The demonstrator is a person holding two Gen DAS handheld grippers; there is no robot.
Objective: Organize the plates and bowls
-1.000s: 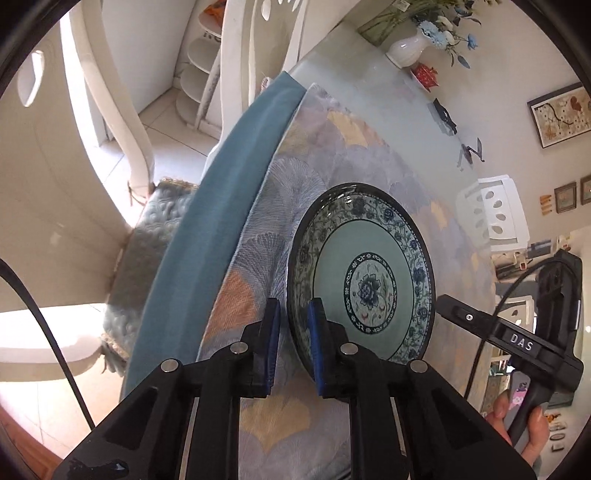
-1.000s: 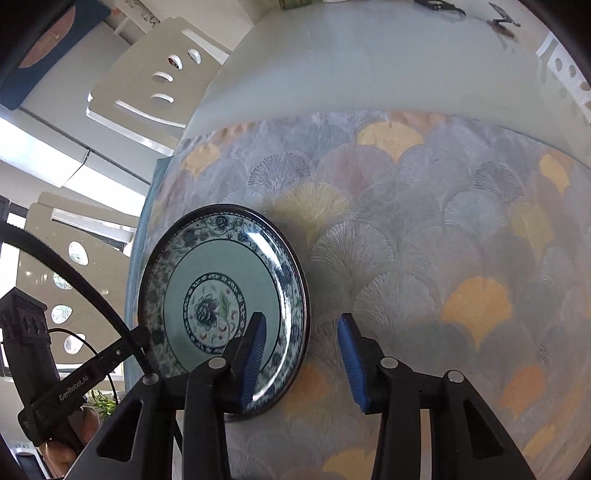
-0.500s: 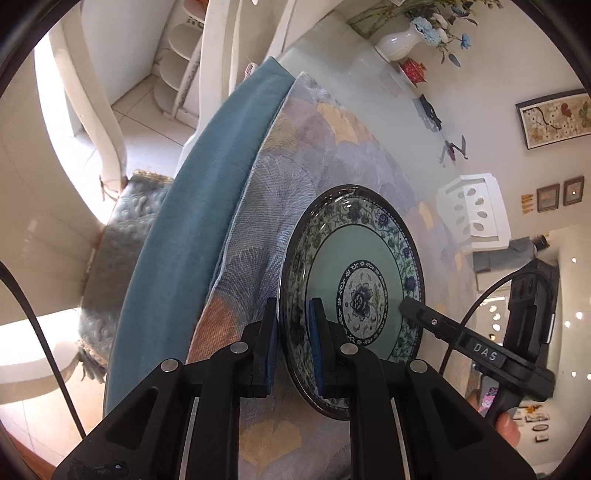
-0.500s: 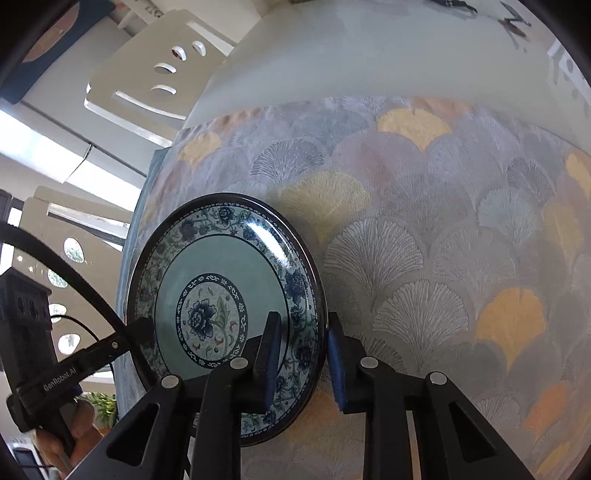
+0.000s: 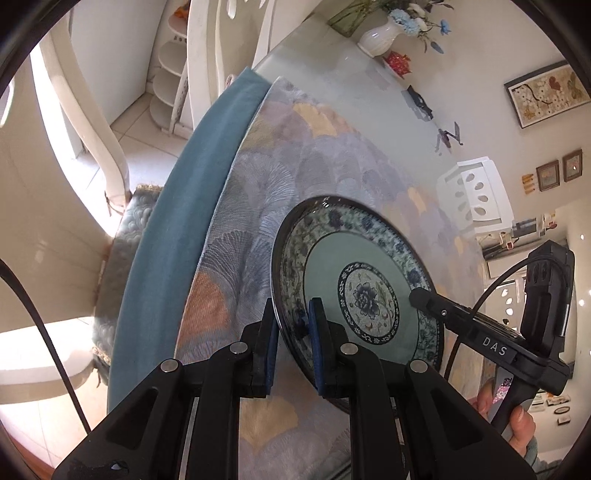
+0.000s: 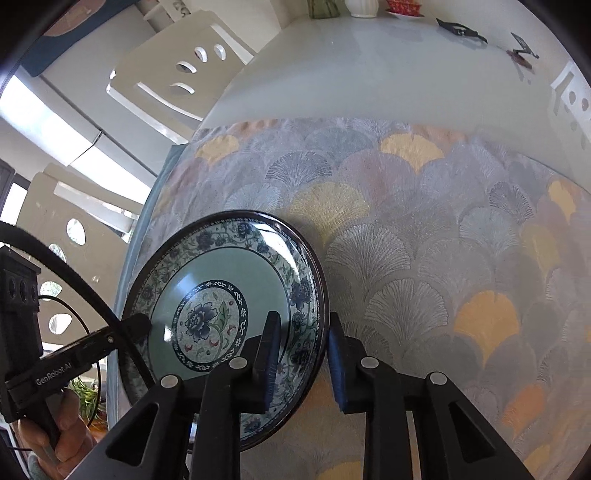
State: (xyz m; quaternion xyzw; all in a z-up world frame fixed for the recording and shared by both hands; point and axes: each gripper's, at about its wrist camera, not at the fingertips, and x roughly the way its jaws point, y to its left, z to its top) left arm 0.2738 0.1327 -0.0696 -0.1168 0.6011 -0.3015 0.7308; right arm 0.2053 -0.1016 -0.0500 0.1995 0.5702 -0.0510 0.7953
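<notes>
Both grippers clamp opposite rims of one floral plate (image 5: 354, 288) near the tabletop's blue-draped edge: the left gripper (image 5: 291, 332) grasps its near rim, the right gripper (image 6: 301, 349) the other. Only the left wrist view shows a white vase (image 5: 380, 35) at the far corner, wall pictures (image 5: 546, 92) and a cushioned chair (image 5: 110, 236). A fan-patterned cloth (image 6: 424, 240) covers the glass table (image 6: 369, 70).

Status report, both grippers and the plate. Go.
Left gripper shut on plate rim. Right gripper shut on opposite rim. Plate tilted over the patterned cloth. Nothing in the way.
</notes>
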